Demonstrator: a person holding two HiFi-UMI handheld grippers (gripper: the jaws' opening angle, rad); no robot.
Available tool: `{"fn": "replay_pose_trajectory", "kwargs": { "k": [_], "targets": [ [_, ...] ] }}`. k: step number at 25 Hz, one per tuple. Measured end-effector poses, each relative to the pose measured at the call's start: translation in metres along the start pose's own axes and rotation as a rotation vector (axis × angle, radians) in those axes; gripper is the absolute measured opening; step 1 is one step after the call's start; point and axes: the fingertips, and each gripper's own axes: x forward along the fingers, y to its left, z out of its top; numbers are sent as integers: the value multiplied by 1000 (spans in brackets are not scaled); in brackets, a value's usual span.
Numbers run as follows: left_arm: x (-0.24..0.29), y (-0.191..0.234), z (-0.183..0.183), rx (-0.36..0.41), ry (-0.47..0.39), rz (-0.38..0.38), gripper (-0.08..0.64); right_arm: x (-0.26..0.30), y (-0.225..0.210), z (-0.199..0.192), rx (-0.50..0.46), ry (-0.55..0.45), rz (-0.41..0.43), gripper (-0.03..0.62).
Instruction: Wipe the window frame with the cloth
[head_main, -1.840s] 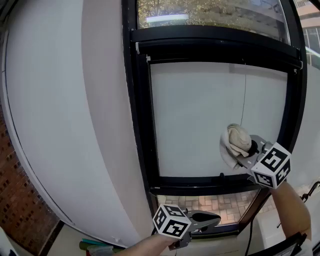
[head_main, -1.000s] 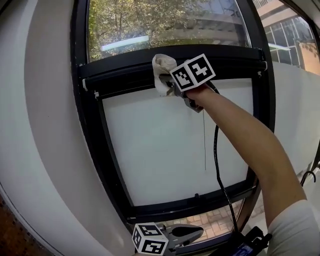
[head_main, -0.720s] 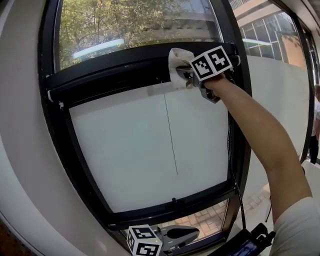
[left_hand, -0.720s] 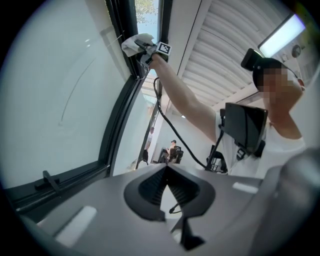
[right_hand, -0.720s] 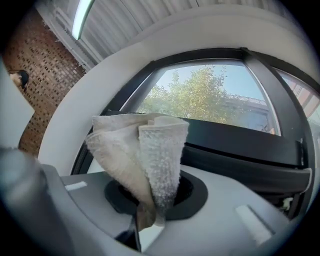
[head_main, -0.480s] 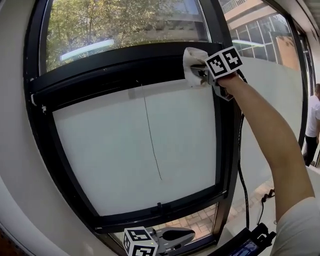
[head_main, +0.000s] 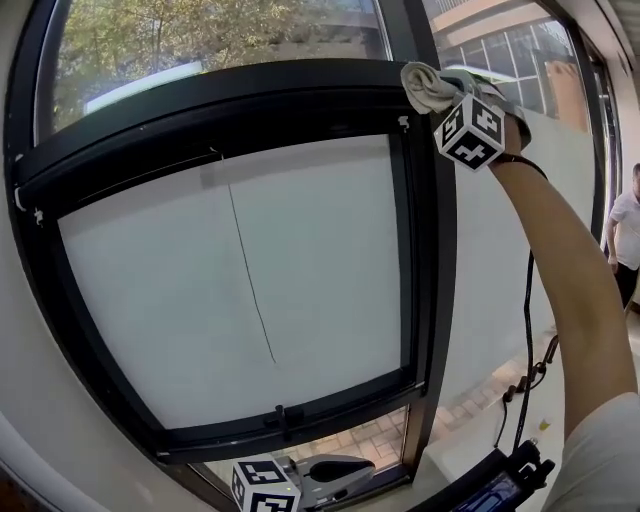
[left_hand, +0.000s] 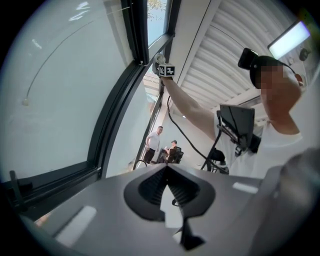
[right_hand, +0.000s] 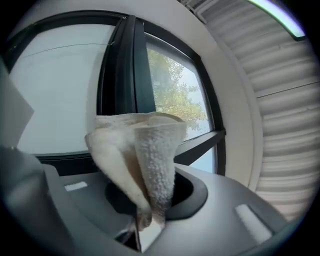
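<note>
A pale wall (head_main: 30, 420) curves down the left of the head view, and a slatted white ceiling (left_hand: 225, 60) with a strip light runs overhead in the left gripper view. The black window frame (head_main: 220, 110) fills most of the head view: a thick top bar, an upright post (head_main: 425, 250) and a lower sill bar enclose a white panel (head_main: 250, 280) crossed by a thin cord. Clear glass (head_main: 200, 40) above the bar shows leafy trees; brick paving (head_main: 350, 440) shows through the low pane. The right gripper (right_hand: 142, 222), on a raised arm, has its jaws clenched on the cream cloth (head_main: 428, 86), which sits against the frame where the top bar meets the post. The left gripper (left_hand: 167, 172) hangs low by the sill, its jaws pressed together with nothing between them. 2 people (left_hand: 155, 142) are far down the room.
</note>
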Motion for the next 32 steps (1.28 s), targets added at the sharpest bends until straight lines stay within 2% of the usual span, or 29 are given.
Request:
{"fn": "replay_pose_trajectory", "kwargs": {
  "k": [1,3,9,17,26,32],
  "targets": [
    [2,1,0,1,-9,1,21,2,15,0,-67,1,18,74],
    [6,2,0,1,-19,2,21,6,44,-5,-123,8,74,74],
    [1,-4,-1,-20,28,-5,21,-1,100,-26,-123,29,165,74],
    [-12,-12,-11,-38,28,-58,21,-35,166,-44,-116,58,235,74],
    [-38,-23,-25,-53,54,-39,21,-92,265,-72,-52,95,291,75],
    [-56,-27,-31,-83,54,10,21,-141,345,-92,0,131,357,75]
  ]
}}
